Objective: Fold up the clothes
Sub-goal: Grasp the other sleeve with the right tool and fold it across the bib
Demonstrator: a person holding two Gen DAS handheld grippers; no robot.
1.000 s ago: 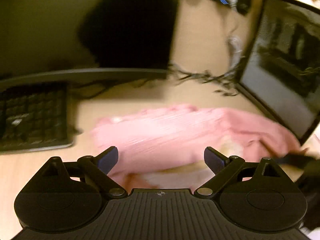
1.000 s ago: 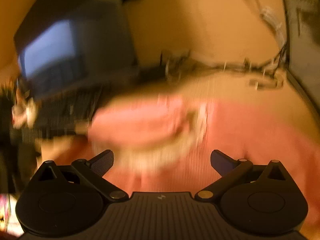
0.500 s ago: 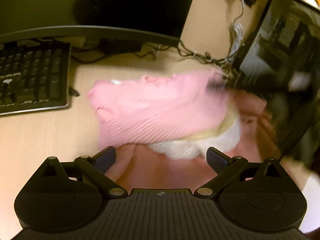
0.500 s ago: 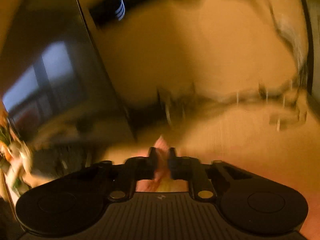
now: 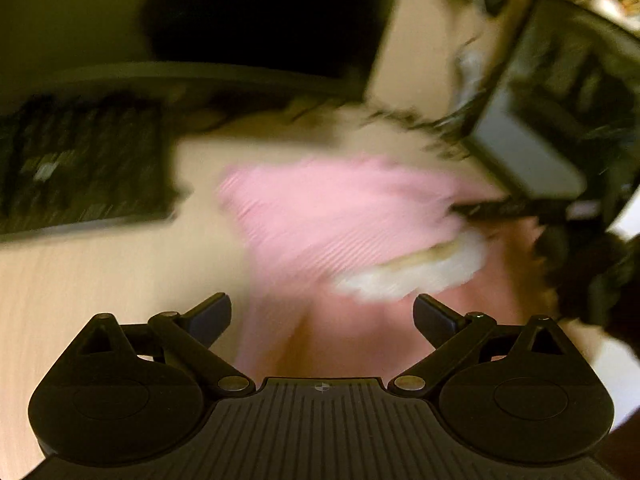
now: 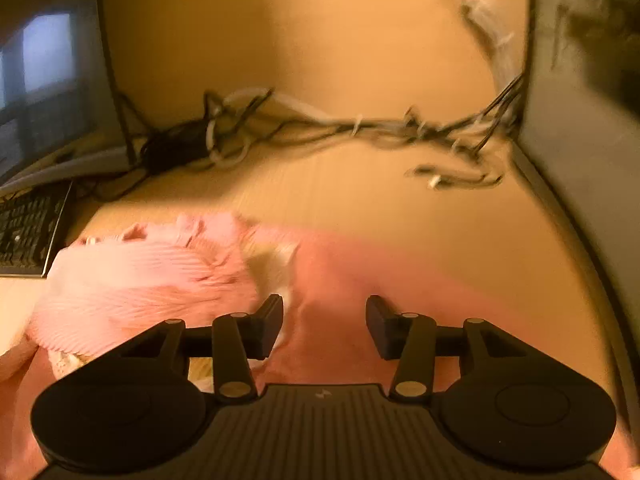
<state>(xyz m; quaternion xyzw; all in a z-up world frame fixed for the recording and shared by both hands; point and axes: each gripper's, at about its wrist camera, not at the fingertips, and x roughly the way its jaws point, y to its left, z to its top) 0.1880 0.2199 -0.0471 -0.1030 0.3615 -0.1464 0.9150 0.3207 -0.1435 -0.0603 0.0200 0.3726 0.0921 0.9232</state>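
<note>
No readable writing anywhere here, the blur eats any lettering on the keyboard (image 5: pixel 80 164) keys and both screens. The pink garment (image 5: pixel 340 216) lies crumpled mid-table (image 5: pixel 100 272), a cream fleecy lining (image 5: pixel 416 268) spilling out at its fold. Left claw (image 5: pixel 322 316) hovers over the near edge of the cloth, fingers spread as wide as they go, nothing between them but air above the fabric. Right claw (image 6: pixel 324 322) is partway apart and opening, its pads clear of the pink cloth (image 6: pixel 152 280) beneath, gripping nothing.

Around it: keyboard off to the left of the garment, a dark monitor (image 5: pixel 260 12) behind on its curved base, a second screen (image 5: pixel 552 120) angled in at the right. A tangle of cables (image 6: pixel 320 128) runs along the back of the table between the two screens, well clear of the cloth. In the left view the right claw's dark body (image 5: pixel 580 264) crowds the garment's right edge.
</note>
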